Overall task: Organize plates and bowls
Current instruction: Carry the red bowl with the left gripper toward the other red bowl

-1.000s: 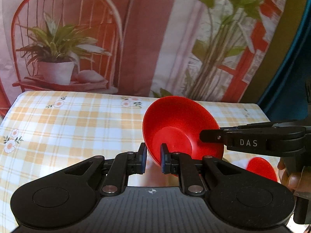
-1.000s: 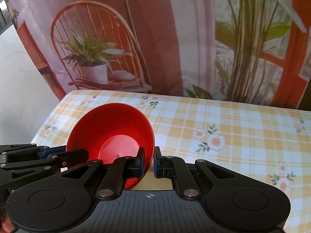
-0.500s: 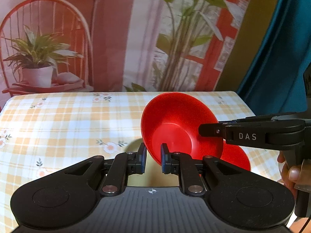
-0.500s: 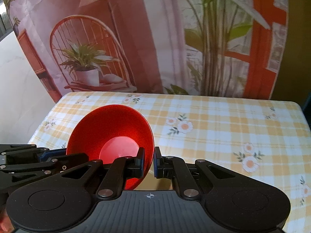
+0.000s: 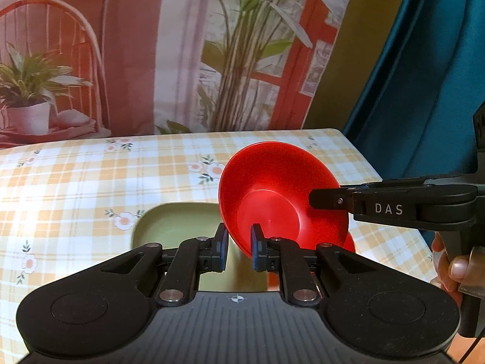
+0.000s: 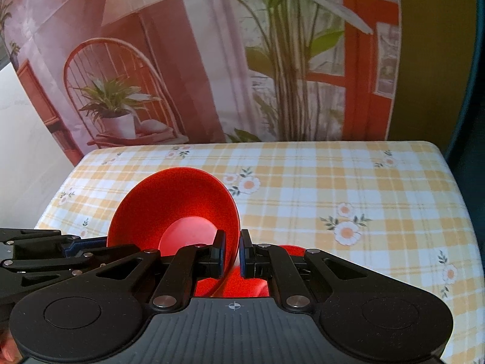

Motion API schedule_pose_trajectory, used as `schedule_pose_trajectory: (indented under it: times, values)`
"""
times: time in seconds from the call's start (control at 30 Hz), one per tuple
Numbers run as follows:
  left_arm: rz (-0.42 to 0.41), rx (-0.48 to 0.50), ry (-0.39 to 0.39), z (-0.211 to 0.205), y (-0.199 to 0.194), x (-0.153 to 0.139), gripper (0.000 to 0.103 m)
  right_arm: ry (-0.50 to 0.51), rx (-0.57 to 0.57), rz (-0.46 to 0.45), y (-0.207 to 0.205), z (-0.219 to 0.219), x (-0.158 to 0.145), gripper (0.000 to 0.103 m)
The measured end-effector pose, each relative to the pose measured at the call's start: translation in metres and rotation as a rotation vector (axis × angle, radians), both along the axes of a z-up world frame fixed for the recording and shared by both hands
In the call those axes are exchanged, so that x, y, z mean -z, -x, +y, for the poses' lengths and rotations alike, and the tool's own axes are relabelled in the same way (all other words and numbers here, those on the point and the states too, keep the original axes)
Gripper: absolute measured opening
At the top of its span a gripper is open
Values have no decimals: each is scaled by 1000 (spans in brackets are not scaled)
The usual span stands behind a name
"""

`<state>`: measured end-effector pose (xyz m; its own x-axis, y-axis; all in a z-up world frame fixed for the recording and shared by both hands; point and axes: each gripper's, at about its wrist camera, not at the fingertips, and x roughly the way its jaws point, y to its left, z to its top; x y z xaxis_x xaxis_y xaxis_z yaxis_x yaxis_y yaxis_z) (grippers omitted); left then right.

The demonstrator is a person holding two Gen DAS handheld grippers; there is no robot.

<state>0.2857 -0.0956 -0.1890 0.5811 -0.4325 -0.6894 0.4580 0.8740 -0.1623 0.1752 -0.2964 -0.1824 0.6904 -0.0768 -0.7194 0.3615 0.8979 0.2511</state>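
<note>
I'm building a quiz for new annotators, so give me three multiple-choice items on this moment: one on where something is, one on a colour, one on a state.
1. Where is the green plate?
A. On the checked tablecloth, below the left claw
B. On the wicker chair
C. Stacked inside the bowl

2. What colour is the bowl held up between the claws?
A. Blue
B. Red
C. White

3. How is that bowl held?
A. Lying flat on the cloth, untouched
B. Pinched by one claw only
C. Tilted, its rim pinched by both the left claw and the right claw

Answers: 1 A, the plate lies on the cloth under the left claw's tips. 2 B, it is plain red in both views. 3 C, each claw is closed on an opposite side of the rim.
</note>
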Motion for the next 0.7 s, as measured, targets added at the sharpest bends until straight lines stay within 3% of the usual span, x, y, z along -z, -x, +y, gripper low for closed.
schedule_pose_trajectory:
  times: [0.4, 0.7]
  values:
    - [9, 57, -17, -36, 1, 9, 17, -10, 56, 4, 24, -33, 10, 8]
    - [53, 98, -38, -57, -1, 27, 17, -35, 85, 42, 38, -50, 35, 8]
